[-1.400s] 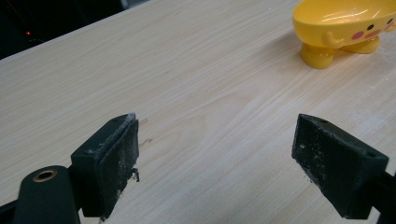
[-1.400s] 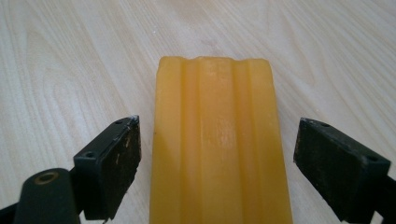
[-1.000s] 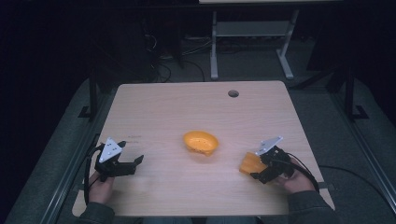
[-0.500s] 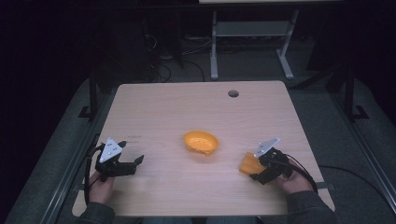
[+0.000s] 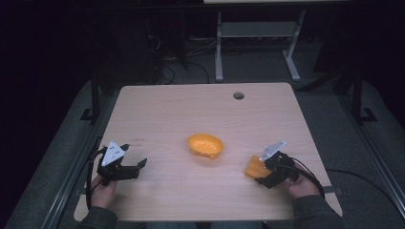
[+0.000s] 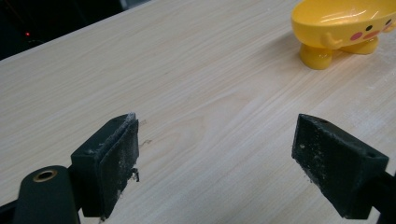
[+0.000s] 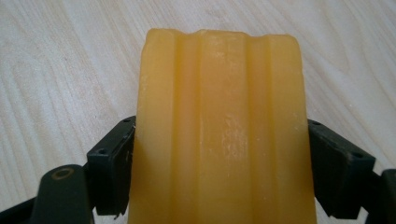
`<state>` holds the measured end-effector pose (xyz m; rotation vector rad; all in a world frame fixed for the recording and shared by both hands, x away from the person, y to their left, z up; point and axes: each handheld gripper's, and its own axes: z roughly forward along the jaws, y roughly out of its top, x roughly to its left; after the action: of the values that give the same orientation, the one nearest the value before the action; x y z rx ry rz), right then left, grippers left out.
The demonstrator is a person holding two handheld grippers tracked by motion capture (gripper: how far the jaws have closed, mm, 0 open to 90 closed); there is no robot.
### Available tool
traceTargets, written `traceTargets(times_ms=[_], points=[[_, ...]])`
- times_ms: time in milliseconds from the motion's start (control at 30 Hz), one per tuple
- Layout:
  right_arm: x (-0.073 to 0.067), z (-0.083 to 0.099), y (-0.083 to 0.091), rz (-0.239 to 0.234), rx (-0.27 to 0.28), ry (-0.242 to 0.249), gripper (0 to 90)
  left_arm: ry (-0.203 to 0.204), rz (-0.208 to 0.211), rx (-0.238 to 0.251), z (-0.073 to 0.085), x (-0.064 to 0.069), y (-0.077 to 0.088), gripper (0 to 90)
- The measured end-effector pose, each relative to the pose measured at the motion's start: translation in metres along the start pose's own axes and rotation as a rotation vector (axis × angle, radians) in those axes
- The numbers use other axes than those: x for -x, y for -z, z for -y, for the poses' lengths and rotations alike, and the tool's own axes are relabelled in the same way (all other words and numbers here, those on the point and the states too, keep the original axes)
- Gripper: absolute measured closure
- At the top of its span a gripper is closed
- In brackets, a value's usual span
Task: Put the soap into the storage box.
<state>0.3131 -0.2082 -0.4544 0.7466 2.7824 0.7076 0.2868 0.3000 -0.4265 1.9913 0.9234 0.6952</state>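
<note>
Right gripper [image 5: 260, 172] clamped on the ridged orange soap bar [image 7: 219, 130] near the table's [image 5: 200, 109] right front, pickup looks done, placing into yellow soap dish [image 5: 205, 145] at centre still left; left gripper [image 5: 136, 168] jaws apart, idle

We wear dark grey sleeves [image 5: 313, 213] and carry 2 black plastic two-jaw grippers, the left gripper [image 5: 138, 167] and the right gripper [image 5: 260, 177], each topped by a grey 3-cornered plate and trailing a black cable; dusty jaw pads show small screw holes.
</note>
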Motion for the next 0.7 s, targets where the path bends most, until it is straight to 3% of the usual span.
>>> traceTargets(times_ms=[700], points=[[-0.0036, 0.0002, 0.0041, 0.019, 0.011, 0.024, 20.6, -0.001, -0.001, 0.004, -0.0004, -0.0002, 0.0004, 14.1]])
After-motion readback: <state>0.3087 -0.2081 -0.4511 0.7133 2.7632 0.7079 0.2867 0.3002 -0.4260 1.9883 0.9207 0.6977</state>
